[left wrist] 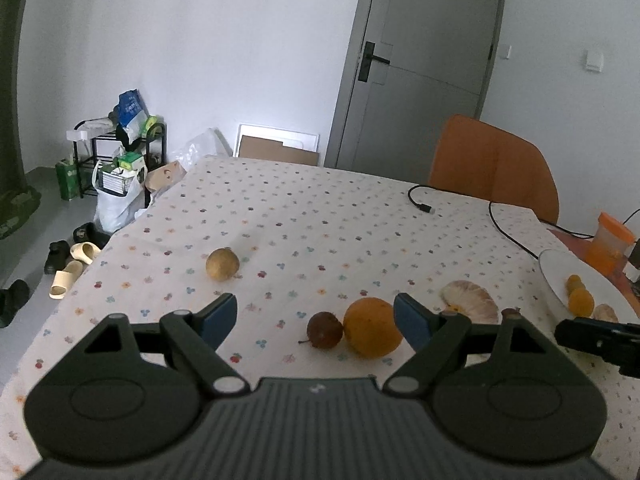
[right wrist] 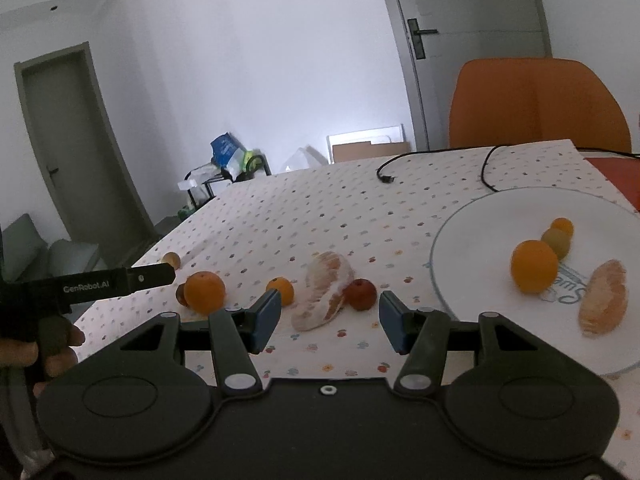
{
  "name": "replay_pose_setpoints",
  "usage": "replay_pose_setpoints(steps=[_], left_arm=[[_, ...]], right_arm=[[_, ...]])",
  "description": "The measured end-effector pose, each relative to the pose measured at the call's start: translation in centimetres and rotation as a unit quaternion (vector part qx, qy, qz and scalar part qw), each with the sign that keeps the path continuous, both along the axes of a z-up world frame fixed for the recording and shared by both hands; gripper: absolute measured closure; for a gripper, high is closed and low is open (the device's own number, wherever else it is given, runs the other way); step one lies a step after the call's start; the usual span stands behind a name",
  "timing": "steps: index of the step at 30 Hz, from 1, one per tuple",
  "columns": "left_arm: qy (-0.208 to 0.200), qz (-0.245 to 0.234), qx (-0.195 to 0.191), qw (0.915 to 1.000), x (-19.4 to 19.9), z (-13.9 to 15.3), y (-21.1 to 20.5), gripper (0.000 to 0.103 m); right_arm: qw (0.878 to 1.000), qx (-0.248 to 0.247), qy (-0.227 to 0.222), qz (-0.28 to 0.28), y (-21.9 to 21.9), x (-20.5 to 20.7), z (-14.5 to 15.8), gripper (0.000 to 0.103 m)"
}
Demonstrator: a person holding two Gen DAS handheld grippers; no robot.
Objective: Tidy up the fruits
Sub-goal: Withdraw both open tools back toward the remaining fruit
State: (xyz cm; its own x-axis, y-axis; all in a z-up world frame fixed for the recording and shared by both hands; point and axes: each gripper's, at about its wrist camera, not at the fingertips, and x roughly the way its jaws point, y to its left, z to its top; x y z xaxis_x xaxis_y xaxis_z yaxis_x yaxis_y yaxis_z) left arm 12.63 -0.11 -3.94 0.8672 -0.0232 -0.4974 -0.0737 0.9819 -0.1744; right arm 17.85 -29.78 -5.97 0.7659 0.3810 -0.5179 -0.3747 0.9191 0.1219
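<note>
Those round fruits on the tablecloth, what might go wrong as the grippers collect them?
The big orange touches the dark red fruit, so the open left hand-held gripper could nudge one and set it rolling. The brownish fruit lies towards the table edge and could roll off. The peeled pomelo piece looks soft; squeezing may crush it.

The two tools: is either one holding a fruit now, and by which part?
Nothing is held. The left tool and the right tool are both open, with fruit only lying on the table beyond them.
</note>
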Motion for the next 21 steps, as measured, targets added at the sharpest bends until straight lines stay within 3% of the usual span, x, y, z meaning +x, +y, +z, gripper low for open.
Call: replay_pose_setpoints(steps=[10, 13, 17, 21], left_arm=[[0.002, 0.009, -0.011, 0.9999, 0.5, -0.7, 0.5, 0.023], [0.001, 0.008, -0.012, 0.9999, 0.7, -0.9, 0.5, 0.027], [0.006, 0.006, -0.017, 0.9998, 1.0, -1.3, 0.6, 0.043], [0.004, 0.006, -0.019, 0.9998, 1.0, -1.3, 0.6, 0.049]], right_arm=[[1.0, -0.021, 0.003, 0.003, 1.0, 1.2, -0.3, 0.048], [1.0, -0.03, 0.006, 0.0, 1.0, 1.8, -0.4, 0.048], [0.999, -0.032, 0.012, 0.006, 1.2, 2.2, -0.6, 0.048], [0.999, -0.035, 0.015, 0.013, 1.7, 2.3, -0.8, 0.049]])
